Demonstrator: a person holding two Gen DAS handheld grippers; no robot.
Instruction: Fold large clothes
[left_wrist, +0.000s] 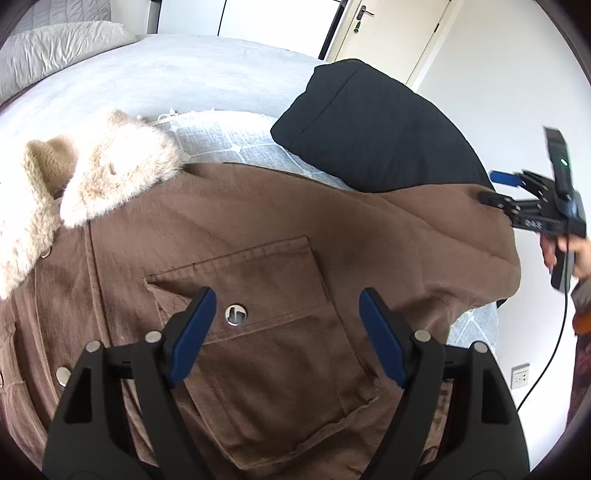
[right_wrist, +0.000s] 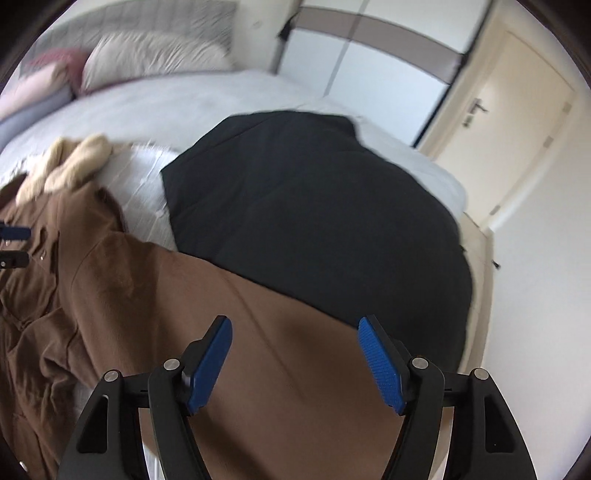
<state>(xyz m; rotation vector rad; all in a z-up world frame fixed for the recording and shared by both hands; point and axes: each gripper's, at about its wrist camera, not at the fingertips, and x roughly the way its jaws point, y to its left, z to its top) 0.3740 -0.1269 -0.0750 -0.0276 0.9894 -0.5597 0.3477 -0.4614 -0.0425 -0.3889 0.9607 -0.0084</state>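
Brown corduroy jacket (left_wrist: 258, 229) with cream fleece collar (left_wrist: 92, 177): spread front-up on the grey bed (left_wrist: 166, 74), sleeve (right_wrist: 258, 332) running right. Black folded garment (left_wrist: 369, 125): just beyond, seemingly overlapped by the sleeve. My left gripper (left_wrist: 288, 325): spread, empty, above the chest pocket (left_wrist: 251, 288). My right gripper (right_wrist: 295, 354): spread, empty, over the sleeve.

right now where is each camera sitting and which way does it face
Left wrist: rides the left claw, open over the coat pocket, facing the bed head; the right claw and its hand show at right.
Right wrist: rides the right claw, open above the coat sleeve, facing the black garment and door; the left claw tips show at left.
Shared: coat, fur collar, black garment, bed.
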